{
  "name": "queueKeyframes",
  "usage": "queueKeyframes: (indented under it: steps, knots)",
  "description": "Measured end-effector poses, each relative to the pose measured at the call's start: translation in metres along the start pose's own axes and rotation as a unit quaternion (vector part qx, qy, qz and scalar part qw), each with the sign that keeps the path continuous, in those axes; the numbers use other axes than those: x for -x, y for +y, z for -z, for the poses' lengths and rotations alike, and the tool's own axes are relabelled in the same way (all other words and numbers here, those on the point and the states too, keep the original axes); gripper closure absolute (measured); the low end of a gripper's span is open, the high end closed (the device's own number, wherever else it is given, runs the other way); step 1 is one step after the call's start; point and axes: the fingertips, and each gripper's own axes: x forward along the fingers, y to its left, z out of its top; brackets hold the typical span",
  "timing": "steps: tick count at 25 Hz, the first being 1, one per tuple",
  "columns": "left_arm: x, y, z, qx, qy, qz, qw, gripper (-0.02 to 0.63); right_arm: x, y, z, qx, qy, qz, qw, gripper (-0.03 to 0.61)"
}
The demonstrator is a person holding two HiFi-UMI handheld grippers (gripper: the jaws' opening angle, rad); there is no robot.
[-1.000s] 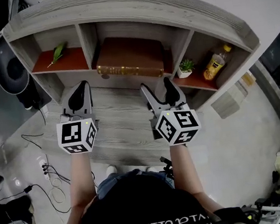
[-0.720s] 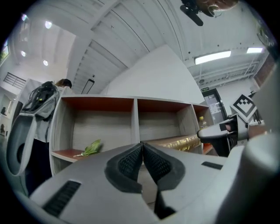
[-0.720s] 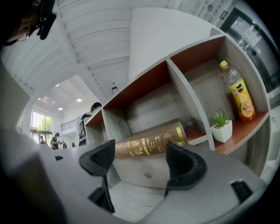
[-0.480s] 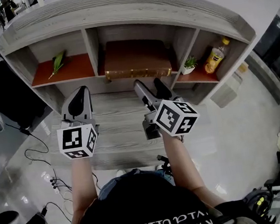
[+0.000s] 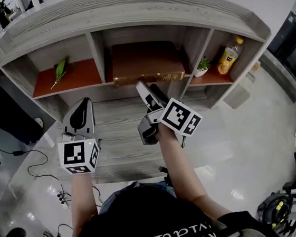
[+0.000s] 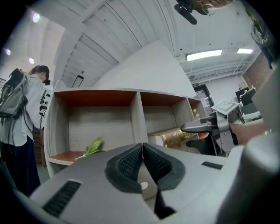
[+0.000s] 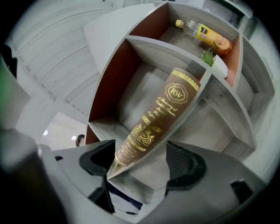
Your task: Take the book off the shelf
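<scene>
A brown book (image 5: 144,60) with a gold-printed spine (image 7: 159,113) lies flat in the middle compartment of the grey shelf (image 5: 125,11). My right gripper (image 5: 150,92) is rolled on its side and open at the spine's front edge. In the right gripper view the book's near corner sits between the two pads (image 7: 183,164) of this gripper (image 7: 140,162), and I see no contact. My left gripper (image 5: 81,113) is shut and empty, held over the lower board in front of the left compartment. Its pads (image 6: 131,162) are pressed together on nothing.
A green leaf (image 5: 59,71) lies in the left compartment. A small potted plant (image 5: 202,65) and a juice bottle (image 5: 228,55) stand in the right one. Upright dividers (image 5: 97,54) flank the book. A person with a backpack (image 6: 17,127) stands left of the shelf. Cables (image 5: 42,167) trail on the floor.
My right gripper has rolled onto its side and moved forward and left, up to the book's spine. The left gripper has drawn back a little toward me.
</scene>
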Motion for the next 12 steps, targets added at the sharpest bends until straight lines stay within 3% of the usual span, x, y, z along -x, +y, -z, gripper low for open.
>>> queueKeyframes:
  steps: [6, 12]
  knots:
    - [0.002, 0.000, 0.004, -0.007, 0.008, 0.006, 0.9999, 0.603, -0.015, -0.010, 0.000, -0.099, -0.033, -0.012, 0.994, 0.222]
    - [0.003, -0.003, 0.006, -0.009, 0.012, 0.011, 0.9998, 0.603, -0.025, -0.021, -0.011, -0.184, -0.071, -0.015, 0.980, 0.222]
